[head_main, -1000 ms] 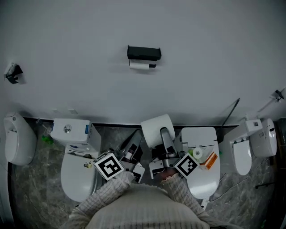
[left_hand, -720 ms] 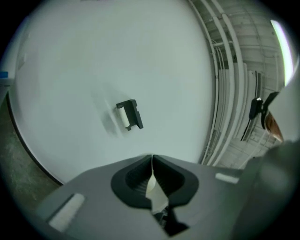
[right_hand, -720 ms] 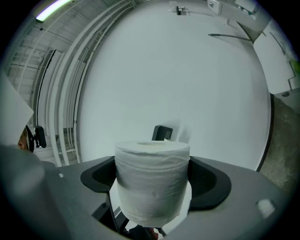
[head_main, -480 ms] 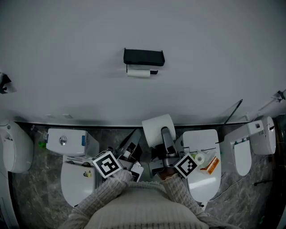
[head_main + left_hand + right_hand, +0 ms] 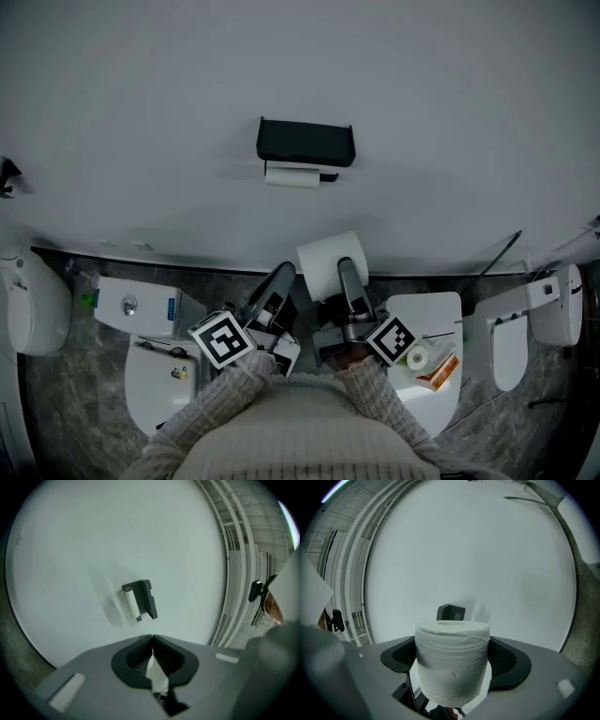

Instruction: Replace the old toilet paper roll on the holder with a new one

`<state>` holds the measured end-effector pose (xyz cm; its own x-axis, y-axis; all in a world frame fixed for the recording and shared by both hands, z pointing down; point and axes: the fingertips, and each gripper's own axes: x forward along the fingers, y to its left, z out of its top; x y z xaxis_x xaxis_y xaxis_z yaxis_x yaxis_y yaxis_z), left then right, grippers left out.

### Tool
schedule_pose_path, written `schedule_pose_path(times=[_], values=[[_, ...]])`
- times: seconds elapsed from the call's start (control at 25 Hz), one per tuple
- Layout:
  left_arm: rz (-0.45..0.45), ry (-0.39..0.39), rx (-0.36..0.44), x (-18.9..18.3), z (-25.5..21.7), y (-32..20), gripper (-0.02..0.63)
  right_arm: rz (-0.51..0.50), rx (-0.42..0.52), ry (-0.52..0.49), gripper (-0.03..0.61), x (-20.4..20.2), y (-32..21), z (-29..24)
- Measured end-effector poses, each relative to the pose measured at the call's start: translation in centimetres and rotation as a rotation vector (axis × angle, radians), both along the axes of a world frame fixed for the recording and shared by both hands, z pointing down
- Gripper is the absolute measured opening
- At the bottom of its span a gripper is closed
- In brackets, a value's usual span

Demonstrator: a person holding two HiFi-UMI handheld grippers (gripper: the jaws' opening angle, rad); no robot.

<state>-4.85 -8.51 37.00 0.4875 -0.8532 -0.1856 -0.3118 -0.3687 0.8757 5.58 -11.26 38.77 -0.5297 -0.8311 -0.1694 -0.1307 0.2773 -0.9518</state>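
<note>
A black holder (image 5: 306,142) is fixed to the white wall, with the old, thin roll (image 5: 292,174) hanging under it. The holder also shows in the left gripper view (image 5: 146,599), old roll (image 5: 130,603) beside it, and its top peeks over the new roll in the right gripper view (image 5: 451,612). My right gripper (image 5: 330,270) is shut on a full white toilet paper roll (image 5: 328,263), which fills the jaws in its own view (image 5: 452,663). My left gripper (image 5: 280,275) is shut with nothing in it (image 5: 153,637). Both grippers are held low, short of the holder.
A toilet (image 5: 150,323) with a white cistern stands at the left, another toilet seat (image 5: 433,356) at the right carries small items. A urinal (image 5: 28,295) is at the far left, another fixture (image 5: 544,314) at the far right. The floor is grey marble.
The view has closed in on the wall: the holder appears larger and lower in the head view. Both grippers have advanced toward it, the new roll still held.
</note>
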Motion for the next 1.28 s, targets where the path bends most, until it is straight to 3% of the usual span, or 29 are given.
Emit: schedule_pose_path(times=[0.4, 0.76, 1.0, 1.28], values=[[-0.059, -0.005, -0.024, 0.1, 1.3, -5.0, -0.002, -0.043, -0.033, -0.020, 0.456, 0.4, -5.5, 0.8], [-0.042, 0.013, -0.027, -0.1, 1.1, -6.7, -0.002, -0.022, -0.041, -0.023, 0.456, 0.2, -6.5, 1.1], [-0.018, 0.074, -0.035, -1.1, 0.4, -8.3, -0.002, 0.006, -0.043, -0.025, 0.456, -0.3, -7.5, 0.6], [-0.013, 0.061, -0.009, -2.0, -0.3, -10.6, -0.002, 0.029, -0.058, -0.012, 0.456, -0.4, -8.3, 1.1]])
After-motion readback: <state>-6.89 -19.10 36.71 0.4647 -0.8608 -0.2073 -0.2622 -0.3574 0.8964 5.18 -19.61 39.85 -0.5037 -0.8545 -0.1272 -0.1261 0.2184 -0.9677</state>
